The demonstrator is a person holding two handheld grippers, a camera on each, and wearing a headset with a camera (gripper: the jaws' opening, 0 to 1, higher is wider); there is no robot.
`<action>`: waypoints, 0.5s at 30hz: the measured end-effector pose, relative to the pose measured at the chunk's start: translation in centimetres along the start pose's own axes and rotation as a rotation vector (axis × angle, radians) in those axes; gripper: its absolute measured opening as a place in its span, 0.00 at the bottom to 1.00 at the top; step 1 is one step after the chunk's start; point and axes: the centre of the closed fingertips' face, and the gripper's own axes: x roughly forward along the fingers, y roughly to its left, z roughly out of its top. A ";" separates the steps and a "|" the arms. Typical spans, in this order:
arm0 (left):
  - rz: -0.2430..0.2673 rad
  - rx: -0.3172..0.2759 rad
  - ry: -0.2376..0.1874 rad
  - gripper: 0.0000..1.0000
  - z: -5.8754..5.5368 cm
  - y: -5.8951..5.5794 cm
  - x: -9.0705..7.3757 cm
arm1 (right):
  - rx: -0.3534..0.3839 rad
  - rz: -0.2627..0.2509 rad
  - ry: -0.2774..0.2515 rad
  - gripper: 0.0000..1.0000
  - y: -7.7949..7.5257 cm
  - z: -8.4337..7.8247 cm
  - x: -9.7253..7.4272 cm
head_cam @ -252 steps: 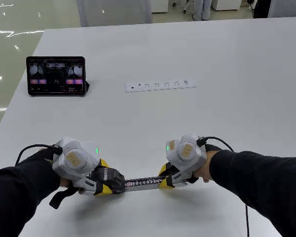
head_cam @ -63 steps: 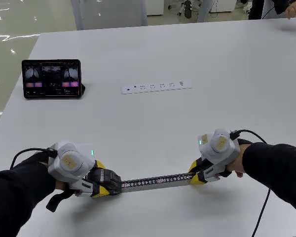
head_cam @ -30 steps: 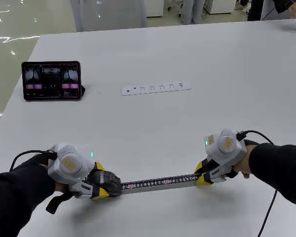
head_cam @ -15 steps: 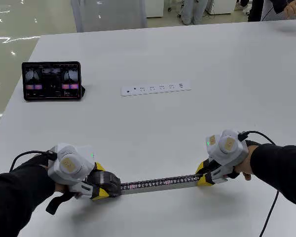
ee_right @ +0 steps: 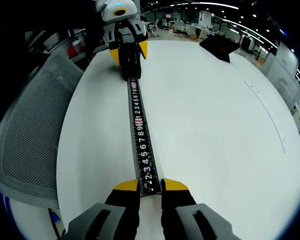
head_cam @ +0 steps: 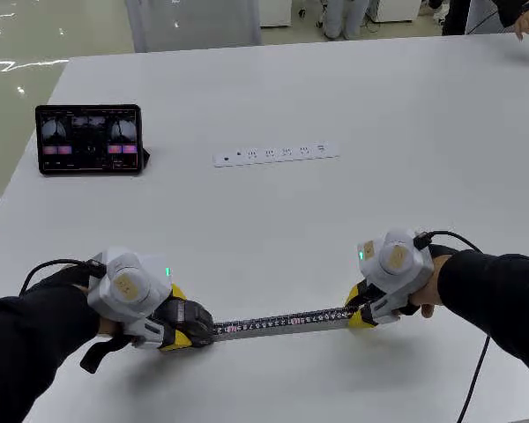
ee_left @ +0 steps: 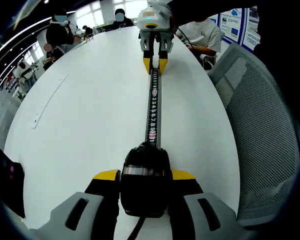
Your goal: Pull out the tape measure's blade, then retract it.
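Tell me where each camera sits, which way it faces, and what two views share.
Head view: on the person's headset, facing forward and down at the white table; dark sleeves, left gripper and right gripper show.
Left gripper view: rides the left gripper, facing along the blade toward the right gripper; its own jaws clamp the tape measure case.
Right gripper view: rides the right gripper, facing back along the blade toward that case; its own jaws pinch the blade's end.
Shared: both gripper views show the blade, from opposite ends.
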 end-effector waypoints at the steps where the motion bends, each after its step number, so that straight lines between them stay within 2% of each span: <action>1: -0.002 0.004 0.002 0.33 0.0 0.0 0.0 | 0.001 0.001 -0.001 0.12 0.0 0.0 0.0; 5: -0.006 0.023 0.020 0.33 -0.1 -0.1 0.0 | -0.020 0.008 0.009 0.12 0.0 0.0 0.0; 15: -0.008 0.020 0.029 0.32 -0.3 0.1 -0.6 | -0.080 0.012 0.051 0.13 0.0 -0.1 0.0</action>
